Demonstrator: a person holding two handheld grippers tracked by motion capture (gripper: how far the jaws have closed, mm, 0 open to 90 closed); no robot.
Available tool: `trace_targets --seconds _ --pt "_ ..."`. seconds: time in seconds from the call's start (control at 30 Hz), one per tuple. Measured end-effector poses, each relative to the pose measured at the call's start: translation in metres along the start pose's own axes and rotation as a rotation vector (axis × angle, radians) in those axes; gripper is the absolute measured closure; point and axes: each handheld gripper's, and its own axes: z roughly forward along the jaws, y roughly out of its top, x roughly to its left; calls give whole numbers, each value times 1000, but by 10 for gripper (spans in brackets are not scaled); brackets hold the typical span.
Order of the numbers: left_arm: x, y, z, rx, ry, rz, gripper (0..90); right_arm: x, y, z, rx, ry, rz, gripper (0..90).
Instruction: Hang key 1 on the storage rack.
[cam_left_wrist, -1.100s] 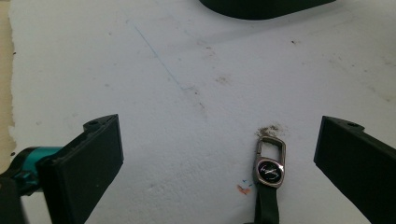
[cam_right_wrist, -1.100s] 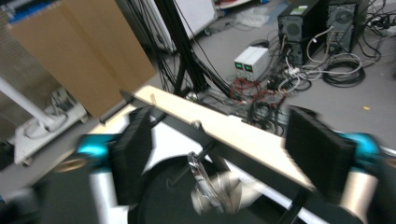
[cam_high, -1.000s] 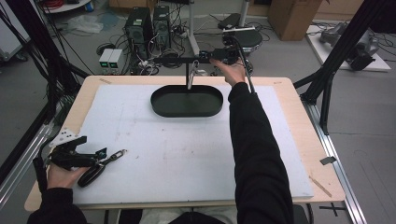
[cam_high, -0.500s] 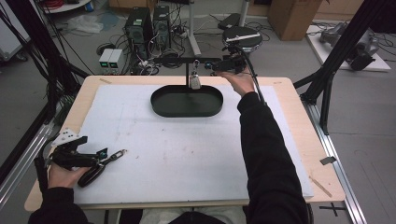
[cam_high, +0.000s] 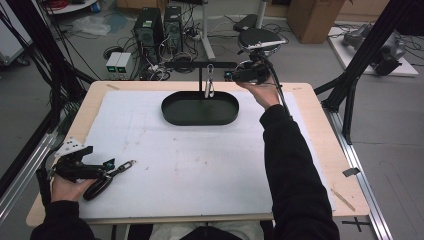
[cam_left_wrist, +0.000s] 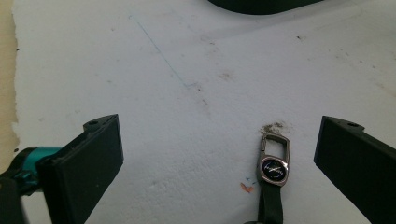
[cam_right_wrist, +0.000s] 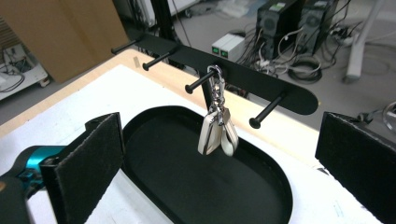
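High view: a pale, scuffed foam-like mat (cam_high: 200, 165) covers a light wooden table (cam_high: 320, 135). In the upper centre of the frame stands a matte black oval tray (cam_high: 200, 108) with a low raised rim; from it rises a slim post carrying a flat black bar (cam_right_wrist: 261, 86) fitted with round-tipped pegs. A bunch of glossy, silver-and-white key fobs (cam_right_wrist: 215, 133) hangs on a metal chain from one peg, directly above the tray floor. The right gripper (cam_high: 227, 76), held up at the upper right of the tray, is level with the bar; in the right gripper view its two flat black pads stand wide apart at the lower corners, gripping nothing, with the fobs between them but farther off. At the lower left of the frame the left gripper (cam_high: 112, 167) rests low on the mat, also fully spread and empty; between its pads lies a second key ring (cam_left_wrist: 274, 163), a rounded metal carabiner with a dark round emblem on a black strap.
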Motion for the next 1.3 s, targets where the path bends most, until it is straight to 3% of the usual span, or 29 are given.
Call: trace_targets --seconds 0.33,0.47,1.3 --pt "0 0 1 5 1 1 18 3 -27 -17 6 -37 -24 7" --pt "0 0 2 7 1 2 18 -2 -39 -25 6 -44 -9 7" --pt "0 -1 2 15 4 6 18 -8 -112 -60 108 -116 -11 8"
